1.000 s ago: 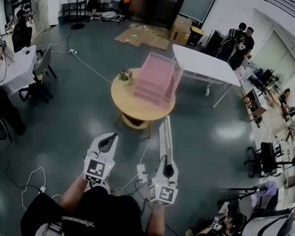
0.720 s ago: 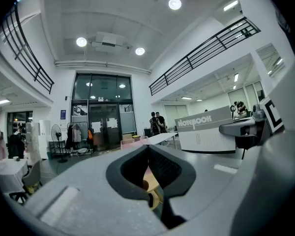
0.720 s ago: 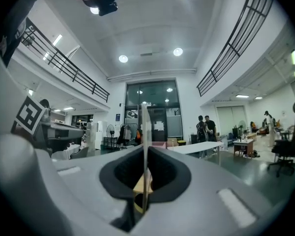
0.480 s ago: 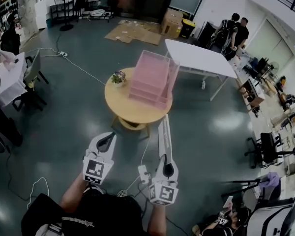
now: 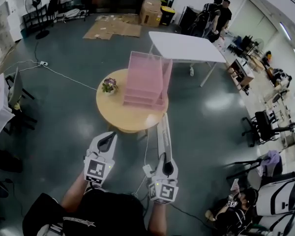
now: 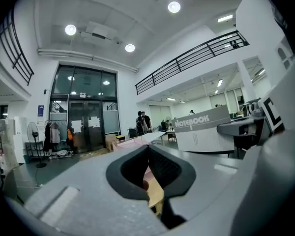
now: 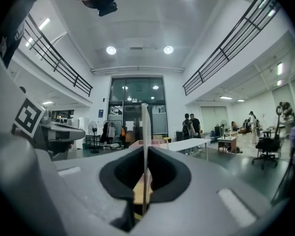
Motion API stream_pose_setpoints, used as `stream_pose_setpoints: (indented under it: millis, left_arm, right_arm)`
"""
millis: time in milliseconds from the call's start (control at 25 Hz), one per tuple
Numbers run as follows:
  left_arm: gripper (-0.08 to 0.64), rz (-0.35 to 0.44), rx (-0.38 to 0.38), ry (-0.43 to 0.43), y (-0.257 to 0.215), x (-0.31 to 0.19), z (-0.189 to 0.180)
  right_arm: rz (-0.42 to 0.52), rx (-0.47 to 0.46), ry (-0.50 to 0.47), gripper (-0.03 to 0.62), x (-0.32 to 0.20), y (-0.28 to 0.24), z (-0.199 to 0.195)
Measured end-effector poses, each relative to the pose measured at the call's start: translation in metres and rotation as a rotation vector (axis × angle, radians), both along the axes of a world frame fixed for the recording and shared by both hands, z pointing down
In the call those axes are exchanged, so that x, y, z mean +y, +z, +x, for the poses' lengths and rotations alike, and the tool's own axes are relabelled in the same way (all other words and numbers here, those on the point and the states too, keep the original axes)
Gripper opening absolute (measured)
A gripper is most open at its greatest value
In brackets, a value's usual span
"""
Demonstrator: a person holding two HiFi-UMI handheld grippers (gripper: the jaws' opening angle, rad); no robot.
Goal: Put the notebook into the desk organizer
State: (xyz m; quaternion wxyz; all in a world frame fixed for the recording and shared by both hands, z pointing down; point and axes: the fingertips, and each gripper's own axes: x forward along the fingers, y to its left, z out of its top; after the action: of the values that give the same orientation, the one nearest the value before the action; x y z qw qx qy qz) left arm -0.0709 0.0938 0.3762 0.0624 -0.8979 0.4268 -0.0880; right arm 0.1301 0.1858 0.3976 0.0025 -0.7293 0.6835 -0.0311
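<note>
The pink desk organizer (image 5: 146, 80) stands on a round wooden table (image 5: 119, 116) ahead of me, well beyond both grippers. My right gripper (image 5: 166, 167) is shut on the lower end of the notebook (image 5: 162, 134), a thin white book held edge-up and pointing toward the table. In the right gripper view the notebook (image 7: 145, 132) shows as a thin upright edge clamped between the jaws, with the organizer (image 7: 148, 143) far behind it. My left gripper (image 5: 107, 141) is shut with nothing in it. From the left gripper view the notebook's printed cover (image 6: 201, 129) shows at the right.
A small potted plant (image 5: 108, 85) sits on the round table left of the organizer. A white rectangular table (image 5: 187, 47) stands behind. Cables (image 5: 64, 75) run over the grey floor. People stand at the back (image 5: 216, 11); chairs and desks line the right side (image 5: 263, 129).
The round table and organizer have shifted left and slightly nearer in the head view as I walk toward them. Both grippers keep the same pose, the notebook still held.
</note>
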Motion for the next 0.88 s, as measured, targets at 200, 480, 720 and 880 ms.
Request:
stream_pose_setpoints:
  millis: [200, 480, 720, 880]
  left_arm:
    - [0.011, -0.023, 0.013, 0.092, 0.006, -0.037, -0.011]
    - [0.011, -0.037, 0.027, 0.208, 0.013, -0.079, -0.030]
    - [0.011, -0.036, 0.028, 0.278, 0.019, -0.104, -0.038]
    - [0.011, -0.047, 0.031, 0.294, 0.032, -0.119, -0.039]
  right_arm:
    - [-0.015, -0.011, 0.093, 0.012, -0.023, -0.001, -0.019]
    - [-0.010, -0.025, 0.207, 0.013, -0.046, -0.002, -0.052]
    - [0.001, -0.057, 0.271, 0.014, -0.064, 0.007, -0.072]
    - [0.014, -0.100, 0.281, 0.012, -0.080, 0.018, -0.074]
